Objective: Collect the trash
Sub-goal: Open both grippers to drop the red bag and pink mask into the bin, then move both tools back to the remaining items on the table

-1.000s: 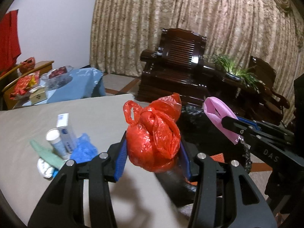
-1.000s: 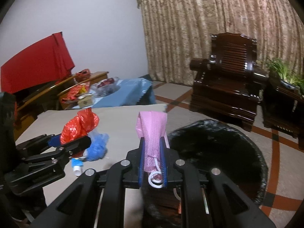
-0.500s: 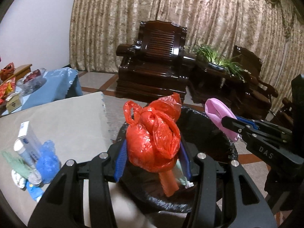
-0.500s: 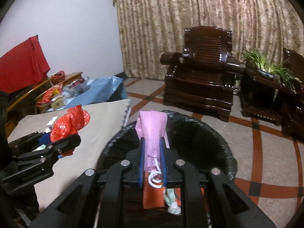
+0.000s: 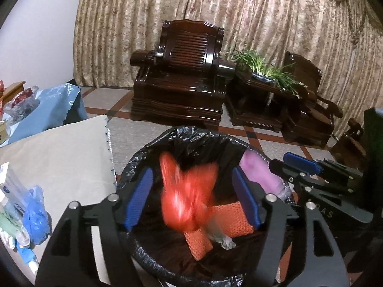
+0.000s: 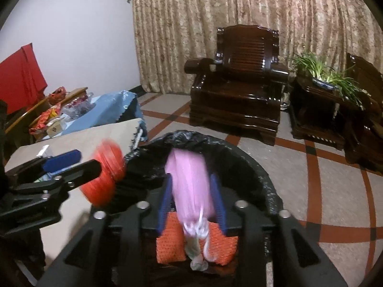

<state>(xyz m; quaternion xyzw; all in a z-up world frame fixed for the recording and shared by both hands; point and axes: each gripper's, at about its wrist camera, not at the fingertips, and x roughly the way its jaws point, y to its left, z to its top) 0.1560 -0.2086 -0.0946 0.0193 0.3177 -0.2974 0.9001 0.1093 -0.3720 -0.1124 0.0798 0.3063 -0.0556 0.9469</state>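
With both grippers held over the bin, left gripper sits above the black-lined trash bin, pointing fwd and down into the opening; its blue fingers are spread wide, not touching the red bag, which is motion-blurred in the gap btwn them, over the bin interior. Right-wrist view shows the same red bag as a blurred blob at the left gripper's tips, right at the bin's left rim. Right gripper also aims into the bin, near the far/right side as seen from left cam. Its fingers are parted w/ the pink bag btwn them; bag is blurred, white tie end hanging below, and can't tell if the pads still touch it. From left cam the pink bag lies against the bin's inner right wall just by the right gripper's tips. Red bag: crumpled, knotted plastic, shape smeared. Pink bag: elongated, soft. Already in bin bottom: orange mesh pieces and a pale twisted wrapper. Left of the bin, the beige desk carries leftover stuff at its left edge: blue crumpled plastic and a white/blue box. Background: dark wooden armchair, potted plant, patterned curtain.
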